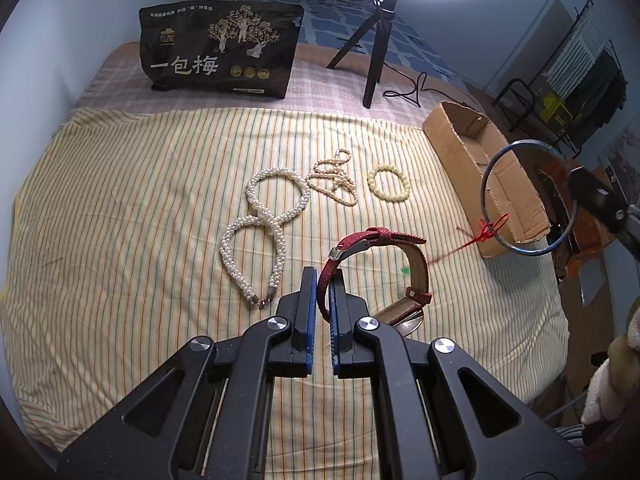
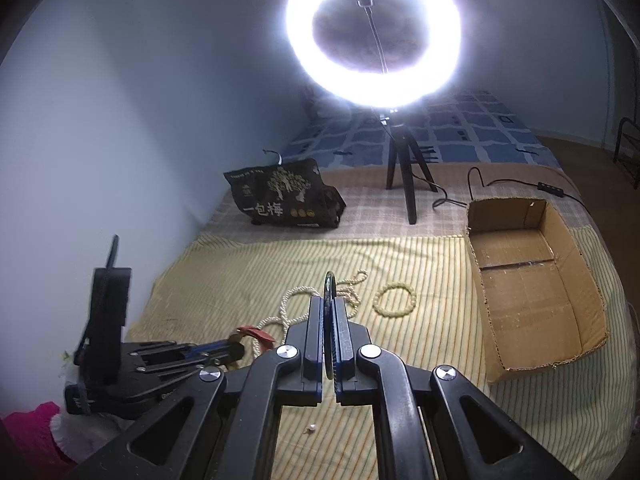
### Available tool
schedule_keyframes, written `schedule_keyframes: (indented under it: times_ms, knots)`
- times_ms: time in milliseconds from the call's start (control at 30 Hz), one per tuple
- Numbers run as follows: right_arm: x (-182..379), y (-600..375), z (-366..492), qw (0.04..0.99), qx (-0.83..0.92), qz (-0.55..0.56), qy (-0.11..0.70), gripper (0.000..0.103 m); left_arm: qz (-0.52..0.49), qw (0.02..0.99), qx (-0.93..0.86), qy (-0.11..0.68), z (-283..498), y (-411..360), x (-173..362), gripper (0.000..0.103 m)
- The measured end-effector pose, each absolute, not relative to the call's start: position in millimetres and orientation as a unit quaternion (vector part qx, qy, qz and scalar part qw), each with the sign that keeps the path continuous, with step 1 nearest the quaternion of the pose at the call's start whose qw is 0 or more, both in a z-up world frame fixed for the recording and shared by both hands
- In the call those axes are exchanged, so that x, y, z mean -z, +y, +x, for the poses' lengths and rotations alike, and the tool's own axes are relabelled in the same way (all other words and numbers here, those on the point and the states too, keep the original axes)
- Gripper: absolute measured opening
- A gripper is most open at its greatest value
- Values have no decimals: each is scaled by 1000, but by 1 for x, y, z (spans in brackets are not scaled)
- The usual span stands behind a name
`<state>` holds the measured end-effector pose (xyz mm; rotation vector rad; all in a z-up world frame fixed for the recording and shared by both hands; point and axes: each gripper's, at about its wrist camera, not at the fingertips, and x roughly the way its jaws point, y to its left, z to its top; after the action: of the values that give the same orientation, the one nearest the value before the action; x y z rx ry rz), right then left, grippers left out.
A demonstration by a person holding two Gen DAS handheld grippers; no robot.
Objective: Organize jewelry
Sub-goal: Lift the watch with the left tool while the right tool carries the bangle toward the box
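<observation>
My left gripper (image 1: 325, 280) is shut on the strap of a red watch (image 1: 380, 268), which hangs just above the striped cloth. At the right edge of the left wrist view my right gripper (image 1: 588, 192) is shut on a thin dark bangle (image 1: 490, 168) with a red thread (image 1: 486, 234), held beside the cardboard box (image 1: 460, 148). In the right wrist view the bangle (image 2: 329, 280) stands edge-on in my right gripper (image 2: 329, 304). My left gripper (image 2: 224, 350) with the watch (image 2: 256, 334) shows low on the left. On the cloth lie a white pearl necklace (image 1: 260, 232), a small bead strand (image 1: 334, 178) and a pale bead bracelet (image 1: 389, 182).
The open cardboard box (image 2: 536, 288) lies on the right side of the bed. A black snack bag (image 1: 218, 52) and a ring light on a tripod (image 1: 376, 52) with its cable stand at the back. A wall runs along the left. A single loose bead (image 2: 311, 428) lies on the cloth.
</observation>
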<state>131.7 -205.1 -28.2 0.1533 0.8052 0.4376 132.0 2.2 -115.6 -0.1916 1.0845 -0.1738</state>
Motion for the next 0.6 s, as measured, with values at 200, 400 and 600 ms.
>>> schedule_keyframes:
  times_ms: [200, 400, 600]
  knots:
    - [18, -205, 123, 889, -238, 98, 378, 1, -87, 848, 85, 516, 133, -3, 116, 3]
    - [52, -184, 130, 883, -220, 31, 413, 1, -85, 848, 81, 516, 134, -5, 118, 3]
    - [107, -178, 147, 866, -178, -43, 465, 1, -85, 850, 79, 514, 133, -1, 117, 3]
